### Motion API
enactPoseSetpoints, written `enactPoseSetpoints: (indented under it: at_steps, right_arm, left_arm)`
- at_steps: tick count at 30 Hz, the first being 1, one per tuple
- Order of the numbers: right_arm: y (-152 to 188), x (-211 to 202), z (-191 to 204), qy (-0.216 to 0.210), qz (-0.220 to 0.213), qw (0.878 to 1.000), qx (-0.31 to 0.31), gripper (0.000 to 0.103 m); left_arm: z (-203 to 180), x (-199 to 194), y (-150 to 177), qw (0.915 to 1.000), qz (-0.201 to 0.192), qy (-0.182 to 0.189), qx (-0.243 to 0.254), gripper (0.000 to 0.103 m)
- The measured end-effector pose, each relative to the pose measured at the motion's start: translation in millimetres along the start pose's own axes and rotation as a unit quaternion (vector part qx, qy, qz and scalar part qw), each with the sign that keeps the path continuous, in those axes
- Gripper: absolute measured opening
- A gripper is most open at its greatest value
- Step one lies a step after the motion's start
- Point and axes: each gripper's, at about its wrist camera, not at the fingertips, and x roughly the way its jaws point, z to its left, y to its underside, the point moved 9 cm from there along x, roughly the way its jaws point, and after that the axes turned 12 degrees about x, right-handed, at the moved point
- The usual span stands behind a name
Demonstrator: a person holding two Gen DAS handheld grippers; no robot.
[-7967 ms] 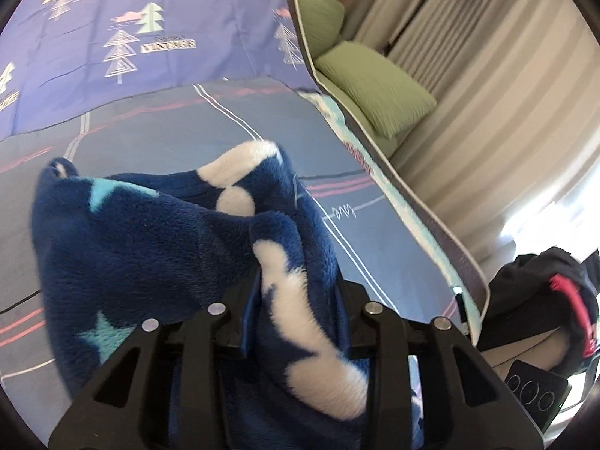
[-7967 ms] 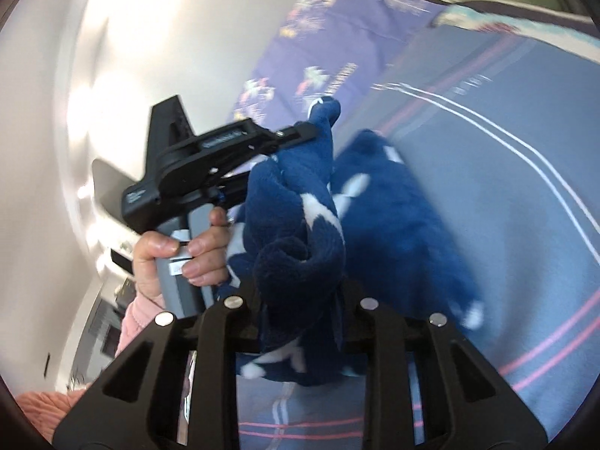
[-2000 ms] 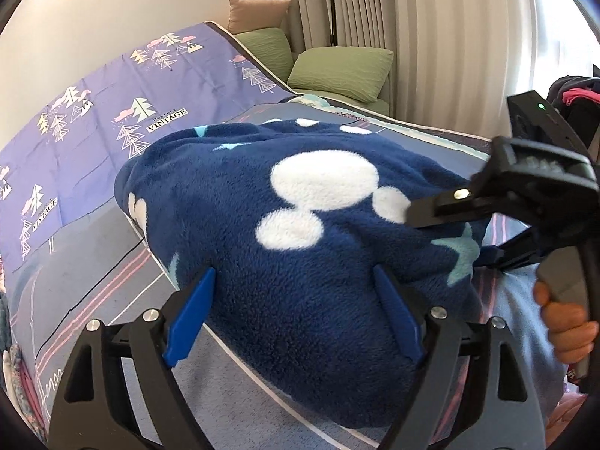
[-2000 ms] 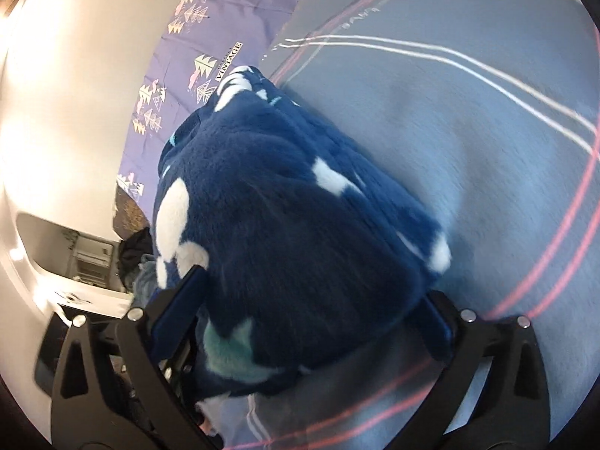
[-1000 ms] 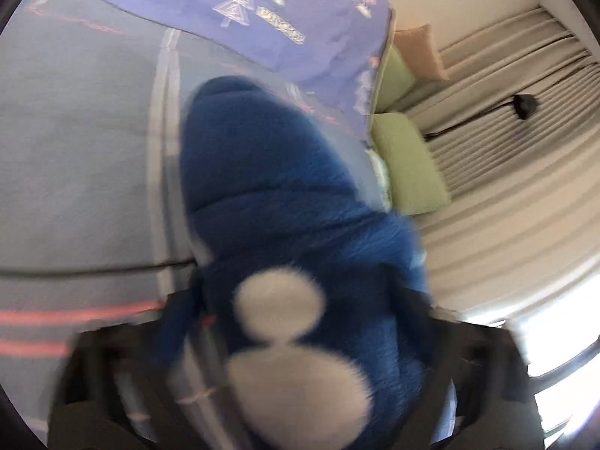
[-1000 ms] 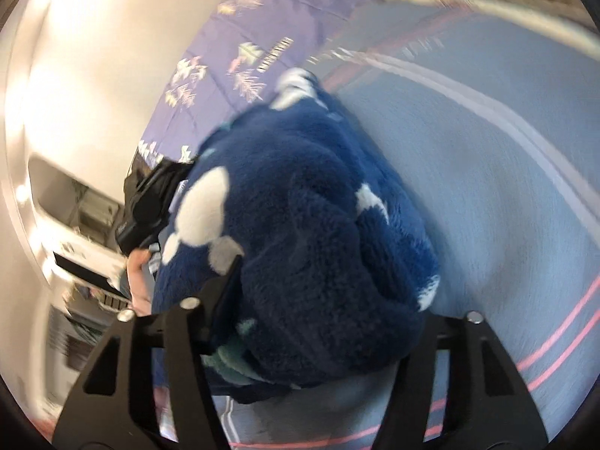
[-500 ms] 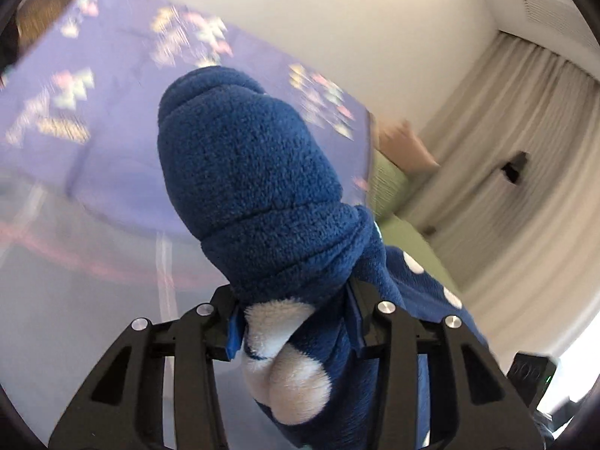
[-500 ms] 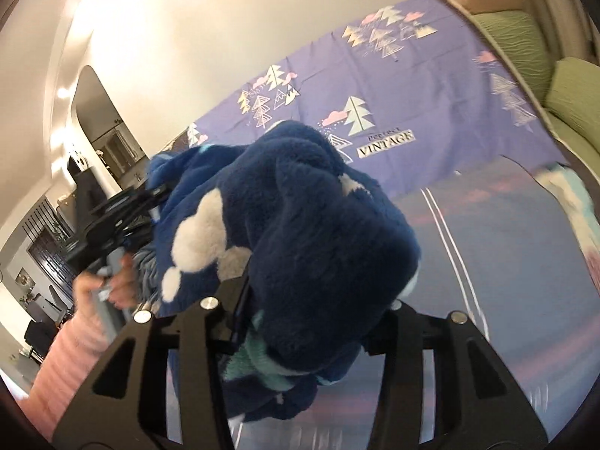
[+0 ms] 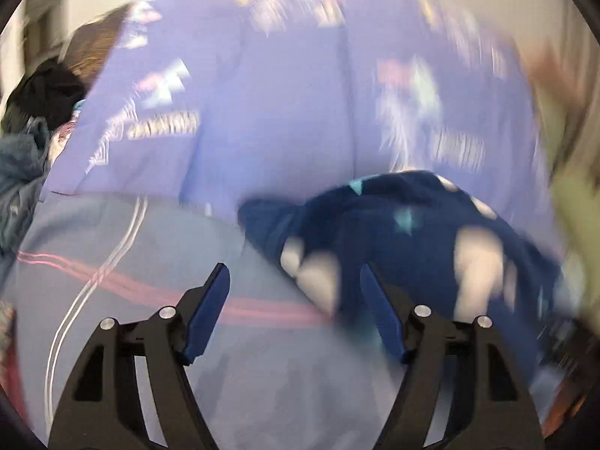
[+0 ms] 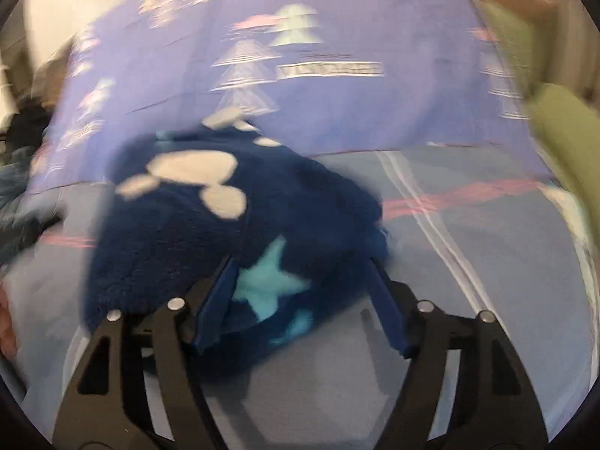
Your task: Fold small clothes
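- The fleece garment (image 10: 210, 217) is dark blue with white blobs and a light blue star. It lies in a soft heap on the bed, in the middle of the right wrist view.
- The bed cover (image 10: 468, 262) is grey-blue with pink and white stripes. A purple blanket (image 10: 337, 112) with little trees fills the top of both views.
- The right gripper (image 10: 300, 296) sits at the bottom of its view. Its fingers are opening, and the star part of the fleece is between them but looks loose, not squeezed.
- The left gripper (image 9: 292, 307) is at the bottom of its view. Its fingers are opening too, with only bed cover between them. The fleece (image 9: 412, 232) is to the right, behind the right finger.
- I think the fleece is being let go. To do it well, pull both grippers straight back so they do not drag the heap open.
- Only the left view shows a dark pile of other clothes (image 9: 33, 112) at the left edge.
- Only the right view shows the star clearly. Both views are blurry.
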Motion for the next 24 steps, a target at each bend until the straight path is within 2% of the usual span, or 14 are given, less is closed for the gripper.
enactPoseSetpoints:
  at_steps: [2,4,6,9,12,14,16,21,24]
  right_arm:
    - [-0.4,-10.3,-11.9,-0.033,0.016,0.998,0.054,0.073]
    - [0.0,-20.8,-22.6,-0.02,0.02,0.997,0.068,0.075]
    - [3.6,-44.4,-29.1,-0.008,0.005,0.998,0.059,0.075]
    - [24.3,-88.0,-29.9,-0.034,-0.01,0.998,0.043,0.076]
    - [57.2,-137.8,-30.0,-0.05,-0.025,0.998,0.014,0.08]
    - [86.6,-177.1,-29.7,-0.045,-0.039,0.998,-0.011,0.083]
    - [112.1,-214.6,-32.1,-0.043,-0.055,0.997,-0.022,0.086]
    - [153.2,-285.6,-38.7,-0.033,-0.077,0.996,-0.004,0.088]
    - [172.0,-319.3,-41.0,-0.029,-0.081,0.996,0.012,0.088]
  left_arm:
    - [-17.2,11.0,32.9,0.9972,0.035,0.007,0.066,0.073]
    - [-28.6,8.8,48.1,0.9932,0.058,0.022,0.098,0.073]
    - [-32.8,-10.2,52.8,0.9933,0.027,0.031,0.108,0.076]
    - [-39.2,-62.1,56.3,0.9918,-0.036,0.052,0.111,0.087]
    - [-52.2,-112.0,69.1,0.9884,-0.076,0.084,0.101,0.092]
    - [-61.4,-144.4,82.5,0.9866,-0.089,0.102,0.092,0.095]
    - [-66.3,-174.0,95.7,0.988,-0.09,0.088,0.089,0.099]
    - [-75.0,-251.6,139.0,0.9852,-0.109,0.108,0.076,0.102]
    - [-70.1,-293.0,160.4,0.9873,-0.123,0.084,0.055,0.102]
